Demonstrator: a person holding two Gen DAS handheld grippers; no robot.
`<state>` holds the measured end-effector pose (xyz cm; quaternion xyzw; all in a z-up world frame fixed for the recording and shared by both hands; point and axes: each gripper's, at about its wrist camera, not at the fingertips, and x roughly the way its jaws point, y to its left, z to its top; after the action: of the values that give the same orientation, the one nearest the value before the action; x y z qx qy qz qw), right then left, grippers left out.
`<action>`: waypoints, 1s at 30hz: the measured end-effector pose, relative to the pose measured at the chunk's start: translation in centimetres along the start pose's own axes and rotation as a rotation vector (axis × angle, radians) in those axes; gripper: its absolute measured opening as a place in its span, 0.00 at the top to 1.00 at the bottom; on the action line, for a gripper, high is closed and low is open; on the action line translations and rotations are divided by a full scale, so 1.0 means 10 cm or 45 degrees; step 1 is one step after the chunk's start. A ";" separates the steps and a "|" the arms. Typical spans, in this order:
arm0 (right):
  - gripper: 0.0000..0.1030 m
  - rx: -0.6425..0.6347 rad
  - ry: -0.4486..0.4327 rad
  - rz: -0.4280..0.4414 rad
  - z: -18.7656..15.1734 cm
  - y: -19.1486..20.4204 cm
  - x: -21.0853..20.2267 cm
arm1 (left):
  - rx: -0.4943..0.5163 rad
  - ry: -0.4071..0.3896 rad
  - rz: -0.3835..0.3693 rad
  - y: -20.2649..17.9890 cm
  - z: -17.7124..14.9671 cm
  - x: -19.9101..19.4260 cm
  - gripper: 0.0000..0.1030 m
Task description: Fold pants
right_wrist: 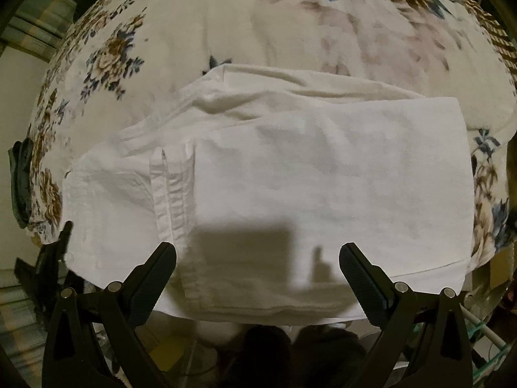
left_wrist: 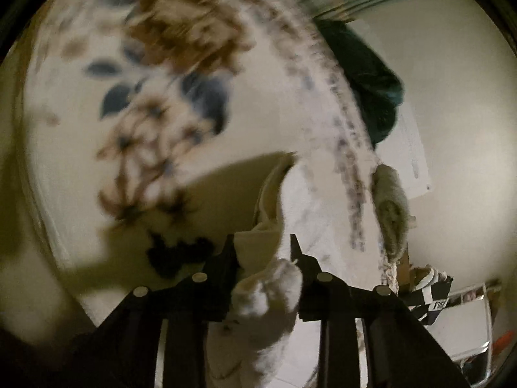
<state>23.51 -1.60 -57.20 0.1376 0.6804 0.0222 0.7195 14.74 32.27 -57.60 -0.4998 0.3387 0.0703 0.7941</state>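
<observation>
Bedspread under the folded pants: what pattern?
Cream bedspread with brown-and-blue floral print, clearest in right wrist view.

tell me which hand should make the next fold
Left, probably. The left gripper is already shut on a bunch of the white pants, so it can carry that edge over. The right gripper hovers open above them, holding nothing.
</observation>
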 end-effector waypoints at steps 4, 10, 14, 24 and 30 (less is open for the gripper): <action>0.00 0.020 -0.039 0.019 0.02 -0.17 -0.14 | 0.249 -0.029 -0.098 -0.75 -0.10 -0.32 0.78; 0.00 0.107 -0.116 0.054 -0.02 -0.74 -0.48 | 0.579 0.074 -0.327 -2.12 -0.67 -0.65 0.84; 0.00 0.162 -0.147 0.050 -0.09 -1.30 -0.72 | 0.723 0.256 -0.432 -2.78 -1.43 -0.45 0.96; 0.00 0.143 -0.100 0.313 0.08 -2.08 -0.77 | 0.838 0.557 0.143 -2.80 -2.22 0.17 0.34; 0.00 0.099 0.009 0.590 0.51 -1.53 -0.23 | 0.852 0.456 0.624 -2.19 -1.76 0.45 0.16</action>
<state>26.00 -17.66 -58.23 0.3176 0.6335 0.1611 0.6869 19.84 5.71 -48.78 -0.1249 0.5832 0.0555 0.8008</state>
